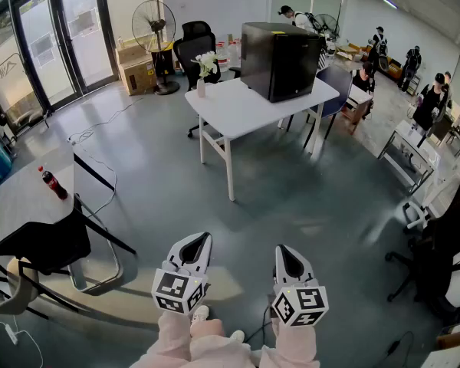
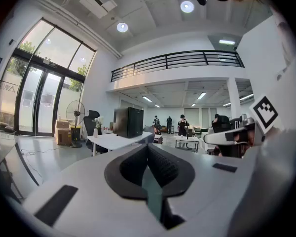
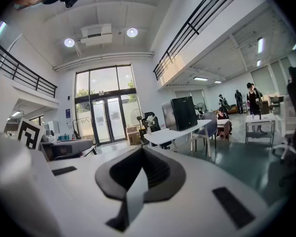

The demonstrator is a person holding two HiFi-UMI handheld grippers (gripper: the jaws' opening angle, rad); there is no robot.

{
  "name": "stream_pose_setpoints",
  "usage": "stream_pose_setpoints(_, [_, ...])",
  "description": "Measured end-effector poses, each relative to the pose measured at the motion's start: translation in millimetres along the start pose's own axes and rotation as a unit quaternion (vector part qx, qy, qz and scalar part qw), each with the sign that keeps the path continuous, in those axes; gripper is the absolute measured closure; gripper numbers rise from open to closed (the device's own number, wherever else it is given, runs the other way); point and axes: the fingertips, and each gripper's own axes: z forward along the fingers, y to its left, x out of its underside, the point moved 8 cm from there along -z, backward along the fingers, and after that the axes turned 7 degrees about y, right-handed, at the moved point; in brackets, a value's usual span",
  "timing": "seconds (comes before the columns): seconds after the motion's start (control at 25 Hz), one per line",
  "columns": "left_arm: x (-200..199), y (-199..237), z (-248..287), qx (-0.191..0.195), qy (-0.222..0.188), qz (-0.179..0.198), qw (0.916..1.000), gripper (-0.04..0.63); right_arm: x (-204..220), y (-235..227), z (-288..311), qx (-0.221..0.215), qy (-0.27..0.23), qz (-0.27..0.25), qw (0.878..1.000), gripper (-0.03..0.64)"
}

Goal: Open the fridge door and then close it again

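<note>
The fridge (image 1: 280, 60) is standing on the white table (image 1: 238, 110) in the upper middle of the head view, and its door is sitting shut against the black body. A vase (image 1: 202, 83) with white flowers is standing on the same table, near its left corner and apart from the fridge. Behind the table, toward the upper left, a fan (image 1: 155, 21) is standing close to the glass doors. At the left edge, a bottle (image 1: 54, 183) with a red label is standing upright on another table.

The left gripper (image 1: 197, 244) and the right gripper (image 1: 286, 253) are hovering side by side at the bottom middle of the frame, over the grey floor (image 1: 291, 198), well apart from the fridge. Both are pointing nearly level toward the table. In the left gripper view the jaws are pressing together with nothing between them, and the fridge (image 2: 128, 122) is showing far behind them. In the right gripper view the jaws are likewise closed and empty, and the fridge (image 3: 183, 112) is showing to the right of centre.
</note>
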Motion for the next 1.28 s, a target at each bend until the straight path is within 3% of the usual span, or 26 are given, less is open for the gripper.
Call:
stream_pose_setpoints(0.28, [-7, 34, -6, 0.002, -0.001, -0.003, 1.0000, 0.586, -7, 25, 9, 0.011, -0.005, -0.011, 1.000, 0.607])
stream_pose_setpoints(1.28, [-24, 216, 23, 0.102, 0.014, 0.024, 0.9944, 0.586, -24, 142, 144, 0.101, -0.027, 0.019, 0.994, 0.606])
